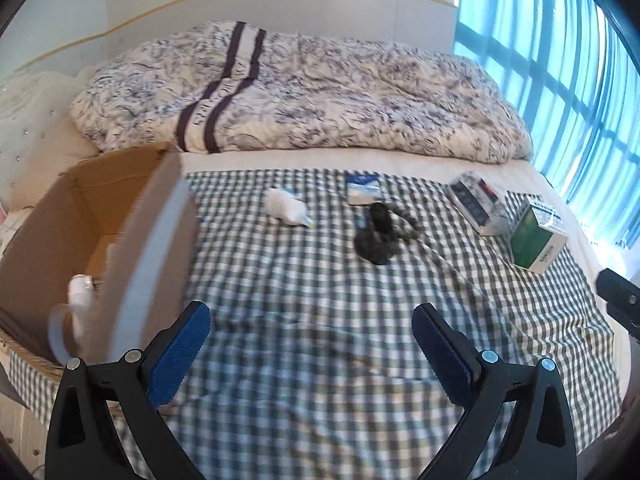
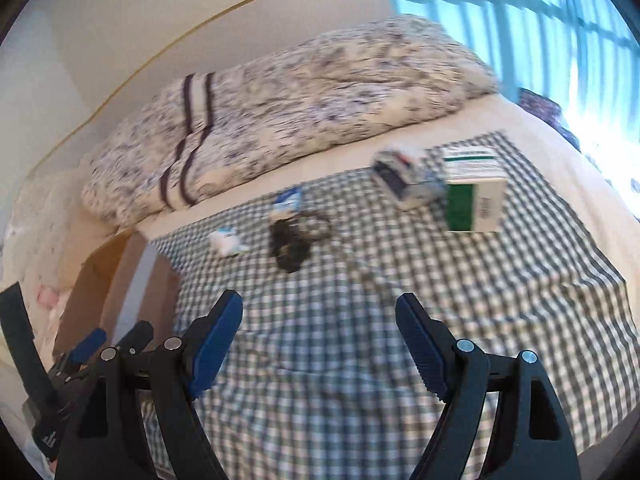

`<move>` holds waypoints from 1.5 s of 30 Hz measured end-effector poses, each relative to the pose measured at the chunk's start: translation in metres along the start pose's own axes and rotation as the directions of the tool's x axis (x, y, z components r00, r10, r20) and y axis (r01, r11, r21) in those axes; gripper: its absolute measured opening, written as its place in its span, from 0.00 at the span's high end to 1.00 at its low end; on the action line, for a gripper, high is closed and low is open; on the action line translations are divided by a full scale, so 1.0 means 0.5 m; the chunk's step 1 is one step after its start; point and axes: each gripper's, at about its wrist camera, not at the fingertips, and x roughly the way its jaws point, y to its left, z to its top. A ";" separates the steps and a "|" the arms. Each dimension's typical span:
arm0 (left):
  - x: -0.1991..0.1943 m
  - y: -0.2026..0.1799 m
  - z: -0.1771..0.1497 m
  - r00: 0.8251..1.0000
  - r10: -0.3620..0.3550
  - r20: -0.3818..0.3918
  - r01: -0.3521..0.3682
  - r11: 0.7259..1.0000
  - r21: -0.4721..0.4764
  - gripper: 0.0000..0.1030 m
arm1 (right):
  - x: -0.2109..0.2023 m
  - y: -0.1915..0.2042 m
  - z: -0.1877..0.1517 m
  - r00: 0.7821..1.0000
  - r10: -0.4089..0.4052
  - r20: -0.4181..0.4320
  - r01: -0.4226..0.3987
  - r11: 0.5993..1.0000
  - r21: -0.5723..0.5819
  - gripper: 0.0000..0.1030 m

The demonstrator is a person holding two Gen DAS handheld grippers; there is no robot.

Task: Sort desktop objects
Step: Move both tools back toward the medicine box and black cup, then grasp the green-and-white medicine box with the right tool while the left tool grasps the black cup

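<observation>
On a checked cloth (image 1: 320, 280) lie a white bottle (image 1: 286, 206), a blue-white packet (image 1: 362, 188), a black object with a cable (image 1: 376, 236), a grey box (image 1: 478, 202) and a green box (image 1: 538, 238). An open cardboard box (image 1: 120, 232) at the left holds a white item (image 1: 80, 300). My left gripper (image 1: 310, 320) is open and empty above the cloth. My right gripper (image 2: 318, 312) is open and empty above the cloth (image 2: 360, 300), short of the black object (image 2: 288, 244), white bottle (image 2: 228, 242), packet (image 2: 288, 200), grey box (image 2: 404, 178) and green box (image 2: 474, 192).
A crumpled patterned duvet (image 1: 300, 92) lies behind the cloth on the bed. A window with blue light (image 1: 560, 60) is at the right. The cardboard box (image 2: 120, 280) and left gripper (image 2: 88, 344) show at the right wrist view's lower left.
</observation>
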 end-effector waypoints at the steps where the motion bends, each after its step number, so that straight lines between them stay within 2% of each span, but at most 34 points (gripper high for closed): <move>1: 0.010 -0.015 0.003 1.000 -0.008 -0.004 0.008 1.000 0.004 0.00 | -0.004 -0.021 0.002 1.000 -0.014 0.003 0.014 1.000 0.016 0.23; 7: 0.070 -0.071 0.019 0.999 -0.022 -0.038 0.023 0.999 0.029 0.00 | -0.016 -0.109 0.021 0.997 -0.075 0.030 0.074 0.996 0.057 0.22; 10: 0.104 -0.089 0.029 0.998 -0.036 -0.052 0.037 0.999 0.032 0.00 | -0.006 -0.150 0.029 0.995 -0.099 0.034 0.096 0.992 0.081 0.13; 16: 0.195 -0.104 0.051 0.993 -0.051 -0.106 0.052 0.999 0.004 0.00 | 0.030 -0.209 0.048 0.994 -0.094 0.049 0.089 0.992 0.089 0.12; 28: 0.347 -0.130 0.074 0.983 -0.031 -0.180 0.033 0.999 0.006 0.00 | 0.171 -0.260 0.115 0.980 -0.197 0.021 0.197 0.980 0.030 0.11; 35: 0.399 -0.135 0.074 0.979 -0.029 -0.203 0.031 1.000 0.005 0.00 | 0.234 -0.273 0.127 0.972 -0.236 0.003 0.236 0.972 0.016 0.11; 45: 0.449 -0.137 0.075 0.977 -0.025 -0.214 0.021 1.000 -0.020 0.00 | 0.281 -0.294 0.134 0.948 -0.319 -0.009 0.319 0.948 0.011 0.11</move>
